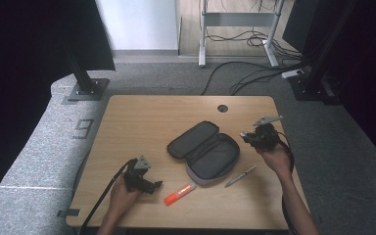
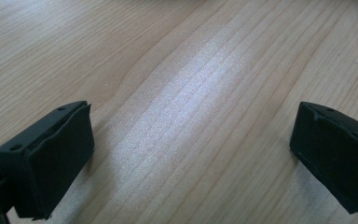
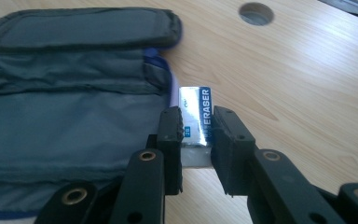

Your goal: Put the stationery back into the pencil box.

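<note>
Right tongs (image 3: 197,128): closed on a small white block eraser in a blue-and-white printed sleeve (image 3: 196,116), which is clamped between the two black jaws in the lower middle of the right gripper view; in the high view the right tongs (image 1: 245,136) are seen right of centre, held in a hand above the desk.

Eraser: held upright, its printed side turned toward the right jaw; it is seen just beside the right edge of the case, raised off the desk.

Left tongs (image 2: 191,149): open, the jaws set wide apart at the lower left and lower right of the left gripper view, with bare wood grain between them and nothing gripped; in the high view the left tongs (image 1: 157,185) are seen at lower left, low over the desk.

Case: a dark grey fabric zip-up pencil case (image 1: 205,152) is laid open at the centre of the high view, its flap folded back toward the upper left; its grey lining (image 3: 65,126) is seen in the left half of the right gripper view.

Desk: a light wooden desk (image 1: 142,122) with a round cable hole (image 1: 223,108) near its upper edge.

Other items: an orange highlighter marker with a white cap (image 1: 179,194) is seen lower centre, between the left tongs and the case; a slim grey pen (image 1: 240,176) is laid just right of the case, below the right hand.
</note>
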Demonstrator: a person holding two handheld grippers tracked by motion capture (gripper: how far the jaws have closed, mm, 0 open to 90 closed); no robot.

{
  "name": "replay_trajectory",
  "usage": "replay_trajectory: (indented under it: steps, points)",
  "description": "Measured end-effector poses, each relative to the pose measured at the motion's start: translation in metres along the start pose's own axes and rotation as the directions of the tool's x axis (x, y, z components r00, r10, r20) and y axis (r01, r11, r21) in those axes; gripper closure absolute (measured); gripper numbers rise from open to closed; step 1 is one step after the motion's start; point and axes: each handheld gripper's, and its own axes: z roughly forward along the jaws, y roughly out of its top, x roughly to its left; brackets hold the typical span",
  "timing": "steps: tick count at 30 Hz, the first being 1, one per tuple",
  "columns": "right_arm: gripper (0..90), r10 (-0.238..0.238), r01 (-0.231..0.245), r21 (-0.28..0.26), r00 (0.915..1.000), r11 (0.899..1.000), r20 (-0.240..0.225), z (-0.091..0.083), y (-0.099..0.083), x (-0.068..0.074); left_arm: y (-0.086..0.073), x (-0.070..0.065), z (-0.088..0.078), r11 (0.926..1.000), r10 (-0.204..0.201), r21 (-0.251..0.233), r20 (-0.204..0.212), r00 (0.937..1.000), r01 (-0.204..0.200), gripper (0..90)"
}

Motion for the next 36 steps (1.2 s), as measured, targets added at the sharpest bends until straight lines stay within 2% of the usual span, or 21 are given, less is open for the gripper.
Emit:
replay_trajectory:
  steps: [8, 20, 29, 36]
  points:
    - [72.1, -0.041, 0.041, 0.008, 0.9983, 0.999, -0.041, 0.015, 0.007, 0.023, 0.0, 0.0, 0.0, 1.0, 0.0, 0.0, -0.001, 1.0, 0.0, 0.0]
    - [72.0, -0.081, 0.085, 0.032, 0.9905, 0.996, -0.111, 0.047, 0.002, 0.052, 0.0, 0.0, 0.0, 1.0, 0.001, 0.0, -0.001, 1.0, -0.001, 0.0]
    - [72.0, -0.1, 0.108, 0.054, 0.9865, 0.993, -0.13, 0.069, -0.004, 0.064, 0.0, 0.0, 0.0, 1.0, 0.001, 0.0, -0.001, 1.0, -0.001, 0.0]
    - [71.2, -0.107, 0.118, 0.071, 0.984, 0.99, -0.143, 0.078, -0.008, 0.067, 0.0, 0.0, 0.0, 1.0, 0.001, 0.0, -0.001, 1.0, -0.001, 0.0]
